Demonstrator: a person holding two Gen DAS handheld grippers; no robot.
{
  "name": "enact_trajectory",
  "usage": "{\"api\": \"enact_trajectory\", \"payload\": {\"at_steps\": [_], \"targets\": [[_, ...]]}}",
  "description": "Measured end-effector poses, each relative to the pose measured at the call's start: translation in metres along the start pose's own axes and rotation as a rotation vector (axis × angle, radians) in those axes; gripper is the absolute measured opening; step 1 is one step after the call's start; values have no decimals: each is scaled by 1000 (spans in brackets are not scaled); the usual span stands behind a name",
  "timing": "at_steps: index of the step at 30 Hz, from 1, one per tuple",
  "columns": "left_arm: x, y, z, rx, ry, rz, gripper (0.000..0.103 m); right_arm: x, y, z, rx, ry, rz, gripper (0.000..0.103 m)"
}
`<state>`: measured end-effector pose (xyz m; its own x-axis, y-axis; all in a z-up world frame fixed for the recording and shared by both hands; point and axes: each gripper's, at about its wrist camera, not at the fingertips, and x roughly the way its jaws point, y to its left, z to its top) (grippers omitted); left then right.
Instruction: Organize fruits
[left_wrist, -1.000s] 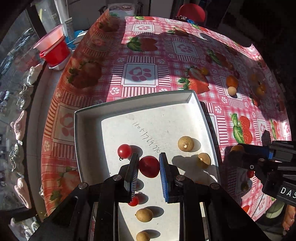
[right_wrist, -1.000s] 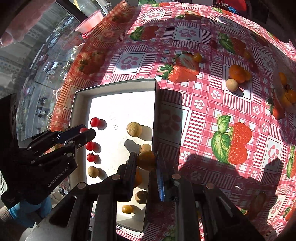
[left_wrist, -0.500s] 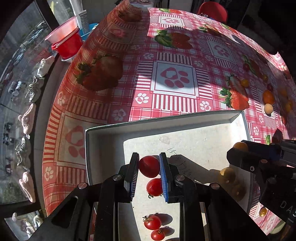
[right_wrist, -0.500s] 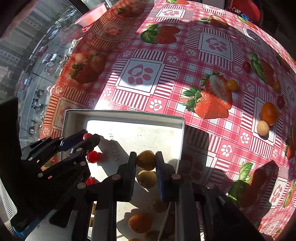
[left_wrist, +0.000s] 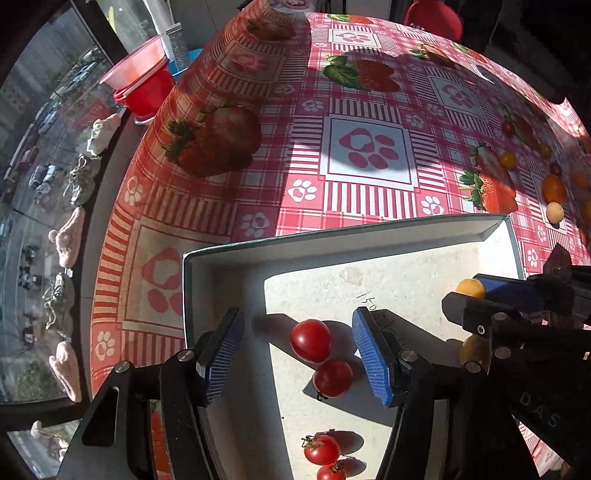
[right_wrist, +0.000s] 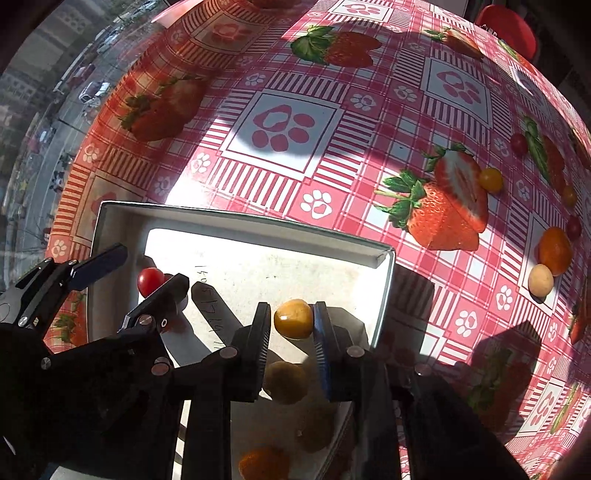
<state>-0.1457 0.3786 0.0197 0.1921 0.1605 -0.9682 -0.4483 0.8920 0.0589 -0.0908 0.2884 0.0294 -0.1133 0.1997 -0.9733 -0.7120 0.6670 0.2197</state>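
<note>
1. My left tongs (left_wrist: 297, 352) are opening — the red tomato (left_wrist: 310, 340) lies free between them in the white tray (left_wrist: 221, 266).
2. My right tongs (right_wrist: 289, 332) begin opening around the yellow fruit (right_wrist: 294, 318), over the tray.
3. Next — lift both clear.

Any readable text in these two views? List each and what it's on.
"DAS": on the right tool's black body, cut off by the frame edge.
"150...": handwritten number on the white tray floor; later digits hidden by the left tool, not legible.
Nothing else readable.
</note>
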Motion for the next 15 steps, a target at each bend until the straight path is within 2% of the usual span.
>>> {"api": "enact_trajectory", "payload": {"at_steps": [2, 5, 10, 11, 12, 13, 14, 15], "targets": [[-2, 1, -1, -3, 7, -14, 63, -5, -2, -2, 11, -8, 8, 34], [-8, 0, -6, 8, 4, 4, 63, -17, -1, -8, 16, -25, 21, 44], [-22, -2, -18, -4, 23, -10, 63, -42, 1, -20, 26, -50, 61, 81], [-25, -3, -21, -6, 26, -14, 64, -47, 2, -24, 27, -50, 65, 82], [-28, -5, -24, -6, 30, -20, 83, -51, 3, -28, 28, -48, 67, 82], [-32, -6, -27, -7, 26, -25, 95, -55, 4, -31, 29, -45, 67, 83], [-38, -9, -30, -8, 7, -29, 102, -57, 6, -37, 29, -42, 63, 84], [-43, -9, -31, -3, 2, -33, 102, -61, 6, -39, 29, -40, 58, 84]]}}
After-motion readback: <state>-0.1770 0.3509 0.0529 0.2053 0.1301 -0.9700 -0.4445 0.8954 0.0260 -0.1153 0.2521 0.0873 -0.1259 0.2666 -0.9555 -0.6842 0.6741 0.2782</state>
